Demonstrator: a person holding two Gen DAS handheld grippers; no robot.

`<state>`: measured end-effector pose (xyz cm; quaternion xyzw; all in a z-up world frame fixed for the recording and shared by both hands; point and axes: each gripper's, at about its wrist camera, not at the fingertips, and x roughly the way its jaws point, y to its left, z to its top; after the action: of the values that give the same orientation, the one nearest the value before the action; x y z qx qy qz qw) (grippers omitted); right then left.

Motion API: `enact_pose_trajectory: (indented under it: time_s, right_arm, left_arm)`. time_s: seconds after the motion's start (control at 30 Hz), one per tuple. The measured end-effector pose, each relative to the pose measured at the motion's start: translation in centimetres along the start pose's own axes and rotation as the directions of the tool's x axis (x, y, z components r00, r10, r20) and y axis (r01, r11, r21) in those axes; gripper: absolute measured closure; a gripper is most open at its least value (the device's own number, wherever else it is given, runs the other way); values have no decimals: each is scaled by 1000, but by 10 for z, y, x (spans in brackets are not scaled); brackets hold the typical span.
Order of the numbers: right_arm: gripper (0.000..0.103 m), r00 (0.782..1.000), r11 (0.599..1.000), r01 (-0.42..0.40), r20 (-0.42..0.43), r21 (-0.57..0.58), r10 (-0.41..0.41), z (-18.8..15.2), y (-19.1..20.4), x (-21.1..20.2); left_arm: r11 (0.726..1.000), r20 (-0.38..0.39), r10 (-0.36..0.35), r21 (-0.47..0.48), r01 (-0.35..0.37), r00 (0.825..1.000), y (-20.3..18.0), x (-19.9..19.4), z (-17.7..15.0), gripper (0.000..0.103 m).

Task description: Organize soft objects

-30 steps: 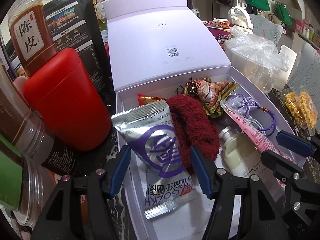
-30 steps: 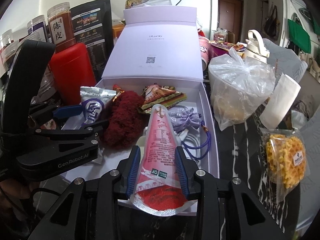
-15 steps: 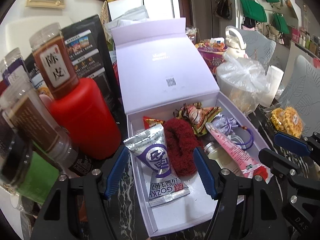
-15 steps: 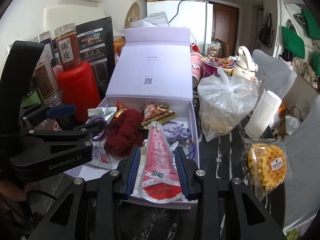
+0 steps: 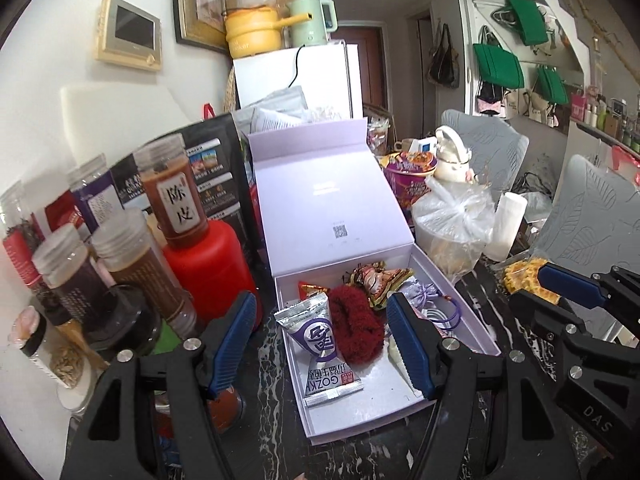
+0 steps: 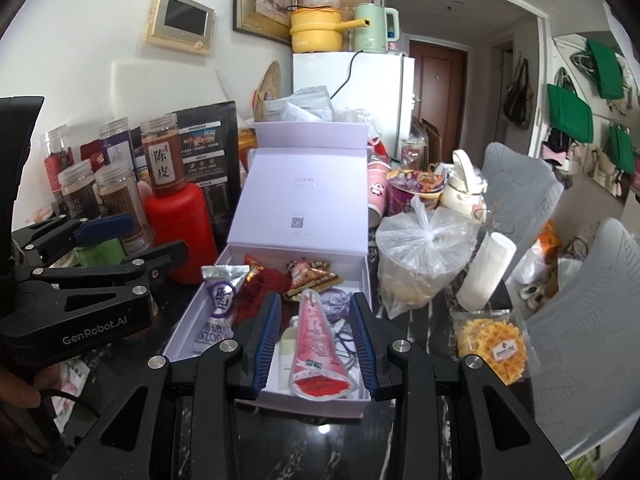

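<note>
Left wrist view: left gripper (image 5: 322, 338) spread, empty; beyond its fingers, one silver packet (image 5: 318, 336) and one red scrunchie (image 5: 356, 326) (boxed). Right gripper (image 6: 316, 338) likewise spread, one pink pouch (image 6: 318, 344) beyond.

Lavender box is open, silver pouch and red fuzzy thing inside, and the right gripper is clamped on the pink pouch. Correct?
Not quite. The right gripper is open and holds nothing: in the right wrist view the pink pouch lies in the lavender box, clear of both pads. The rest holds: lid up, silver pouch and red fuzzy thing inside.
</note>
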<state>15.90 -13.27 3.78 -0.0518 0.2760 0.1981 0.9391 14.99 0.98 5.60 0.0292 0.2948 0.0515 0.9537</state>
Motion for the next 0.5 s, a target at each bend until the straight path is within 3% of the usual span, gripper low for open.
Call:
enact_pose_trajectory:
  time_s: [0.2, 0.33, 0.5]
  right_arm:
    - [57, 998, 1000, 2, 65, 4, -2, -1, 8, -41]
    - [41, 994, 1000, 18, 104, 9, -19, -3, 13, -68]
    - [33, 991, 1000, 20, 130, 2, -20, -11, 20, -95]
  left_arm:
    - [1000, 64, -25, 1, 25, 998, 0, -43, 0, 35]
    - [1000, 92, -30, -1, 30, 995, 0, -65, -6, 4]
    - [1000, 137, -16, 9, 15, 990, 0, -91, -16, 1]
